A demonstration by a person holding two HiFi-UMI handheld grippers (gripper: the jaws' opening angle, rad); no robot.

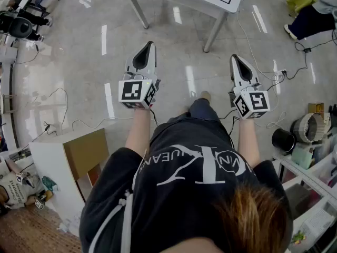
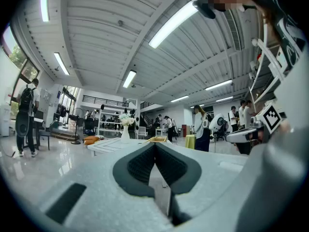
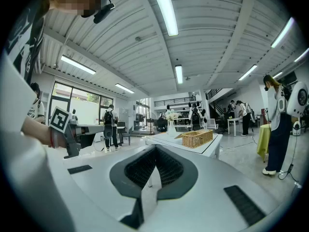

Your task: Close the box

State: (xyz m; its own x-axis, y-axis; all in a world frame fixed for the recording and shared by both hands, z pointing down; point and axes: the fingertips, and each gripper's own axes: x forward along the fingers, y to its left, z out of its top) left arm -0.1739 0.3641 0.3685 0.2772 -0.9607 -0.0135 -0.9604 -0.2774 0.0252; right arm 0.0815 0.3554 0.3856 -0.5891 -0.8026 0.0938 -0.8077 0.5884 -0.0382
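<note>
Head view shows our left tongs (image 1: 149, 45) and right tongs (image 1: 235, 58) pressed together, empty; we judge the closing not yet begun.

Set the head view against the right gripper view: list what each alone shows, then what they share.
Head view only: a white cabinet at lower left and a black round container on the floor.
Right gripper view only: ceiling lights, a vase of flowers, and people standing.
Both: the white table, the left gripper, and the right gripper, each with jaws together and empty.
</note>
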